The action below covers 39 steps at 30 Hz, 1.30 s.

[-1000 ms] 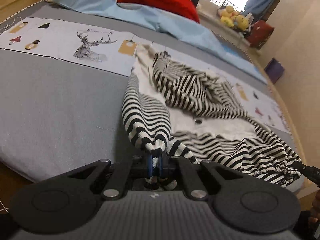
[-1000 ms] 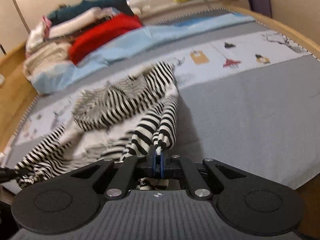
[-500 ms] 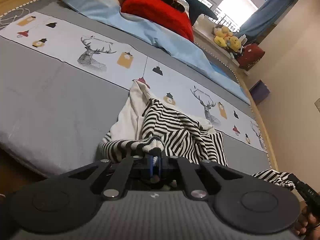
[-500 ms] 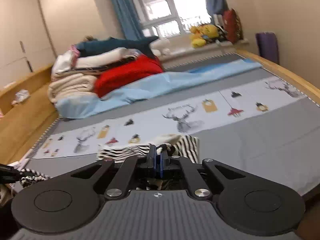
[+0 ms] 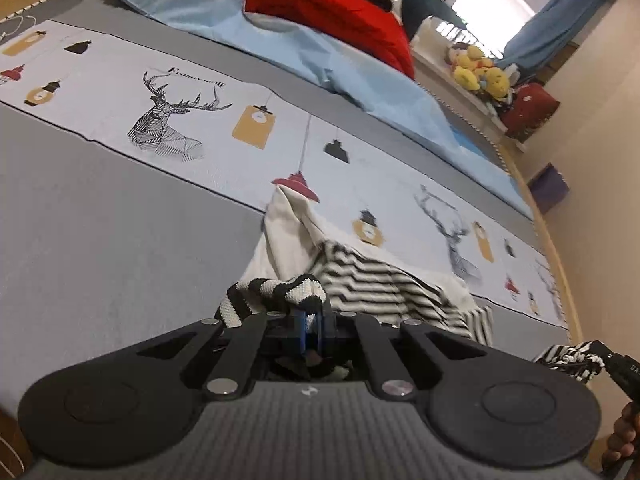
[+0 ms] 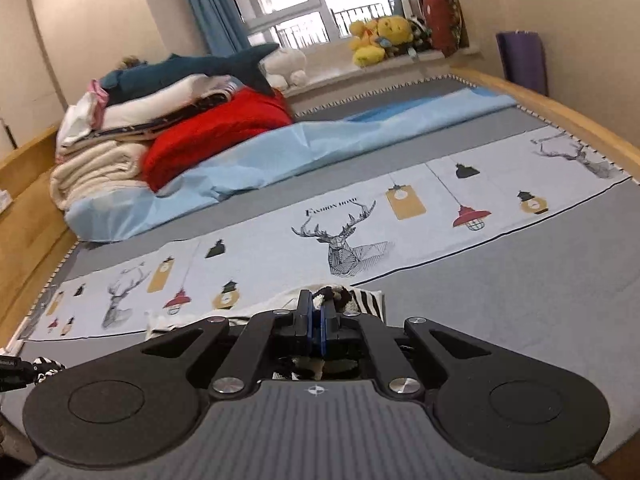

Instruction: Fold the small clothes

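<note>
A small black-and-white striped garment (image 5: 372,280) with a white lining lies bunched near the front edge of the bed. My left gripper (image 5: 311,320) is shut on its striped hem, which folds over the fingertips. My right gripper (image 6: 318,312) is shut on another striped edge of the same garment (image 6: 366,300), most of which is hidden under the gripper body. In the left wrist view the right gripper's tip (image 5: 616,364) holds a striped corner at the lower right. The left gripper's tip (image 6: 16,368) shows at the far left of the right wrist view.
The bed has a grey cover (image 5: 100,232) with a white printed band of deer and lamps (image 6: 360,216). A light blue sheet (image 6: 280,148), a red blanket (image 6: 216,136) and stacked bedding lie at the back. Plush toys (image 6: 380,38) sit on the windowsill. A wooden frame (image 6: 560,108) edges the bed.
Both grippers have pulled the striped garment toward the front edge of the bed. It was spread out ahead of them and now lies bunched close under the fingers, with more bare cover in view.
</note>
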{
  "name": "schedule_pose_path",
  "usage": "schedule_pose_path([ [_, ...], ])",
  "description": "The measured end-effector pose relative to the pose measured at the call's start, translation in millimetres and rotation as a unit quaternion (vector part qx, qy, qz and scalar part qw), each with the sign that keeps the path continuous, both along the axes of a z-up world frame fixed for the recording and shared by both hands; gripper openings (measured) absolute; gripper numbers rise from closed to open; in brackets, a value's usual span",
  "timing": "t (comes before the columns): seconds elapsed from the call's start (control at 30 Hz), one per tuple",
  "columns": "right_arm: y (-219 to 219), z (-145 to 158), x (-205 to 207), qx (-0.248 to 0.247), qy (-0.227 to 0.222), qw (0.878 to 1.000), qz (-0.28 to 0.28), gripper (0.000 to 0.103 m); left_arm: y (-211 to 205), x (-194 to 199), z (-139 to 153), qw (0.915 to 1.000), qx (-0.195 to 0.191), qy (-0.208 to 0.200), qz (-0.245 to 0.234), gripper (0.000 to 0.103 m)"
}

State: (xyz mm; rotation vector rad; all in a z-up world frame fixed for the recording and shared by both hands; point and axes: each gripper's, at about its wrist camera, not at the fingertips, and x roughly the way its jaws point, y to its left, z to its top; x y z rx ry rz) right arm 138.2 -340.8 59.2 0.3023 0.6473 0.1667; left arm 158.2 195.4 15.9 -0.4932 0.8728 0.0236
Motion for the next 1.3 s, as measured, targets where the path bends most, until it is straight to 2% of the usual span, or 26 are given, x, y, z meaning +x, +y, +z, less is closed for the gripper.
schedule_pose_path([
  [0.17,13.6,-33.2,59.1,-0.02,0.037,0.999,-0.009,0.003,4.7,40.8,-38.2,0.9997,0.005,0.02,0.009,0.005],
  [0.3,21.1,-64.5,82.8,-0.037,0.061,0.997,-0.013,0.003,7.3,56.1,-52.4,0.999,-0.01,0.042,0.013,0.006],
  [0.33,21.2,-70.5,85.0,-0.04,0.066,0.997,-0.016,0.003,8.1,58.1,-54.0,0.9989,-0.013,0.044,0.014,0.008],
  [0.4,19.3,-78.8,91.2,-0.028,0.075,0.996,-0.03,0.003,14.6,59.1,-56.5,0.9977,-0.046,0.041,0.028,0.014],
  [0.47,14.5,-80.7,97.0,-0.01,0.076,0.996,-0.046,0.006,24.4,54.4,-55.3,0.995,-0.084,0.026,0.047,0.028],
  [0.53,7.2,-79.9,98.2,0.007,0.075,0.995,-0.06,0.011,29.8,49.3,-49.2,0.9936,-0.094,0.008,0.063,0.041],
  [0.6,1.5,-77.3,93.4,0.015,0.068,0.995,-0.07,0.017,32.2,45.0,-42.7,0.9938,-0.089,-0.003,0.066,0.042],
  [0.67,-2.6,-71.2,86.5,-0.004,0.049,0.995,-0.083,0.035,30.6,42.1,-38.4,0.9956,-0.075,-0.006,0.055,0.042],
  [0.73,-10.3,-67.1,79.6,-0.011,0.034,0.995,-0.09,0.04,25.5,40.1,-35.0,0.9977,-0.055,0.0,0.04,0.042],
  [0.87,-24.5,-69.4,72.6,-0.001,0.039,0.996,-0.084,0.04,7.7,35.8,-32.4,0.9999,0.002,0.008,-0.006,0.044],
  [0.93,-22.9,-70.6,70.4,-0.016,0.038,0.997,-0.065,0.04,-1.7,34.7,-35.3,0.999,0.032,0.011,-0.029,0.047],
  [1.07,-5.9,-75.0,69.9,-0.058,0.038,0.998,-0.011,0.04,-20.4,38.0,-43.0,0.9942,0.089,0.018,-0.059,0.048],
  [1.3,33.9,-82.1,79.7,-0.103,0.039,0.991,0.072,0.04,-41.0,50.6,-53.1,0.9887,0.123,0.019,-0.082,0.05],
])
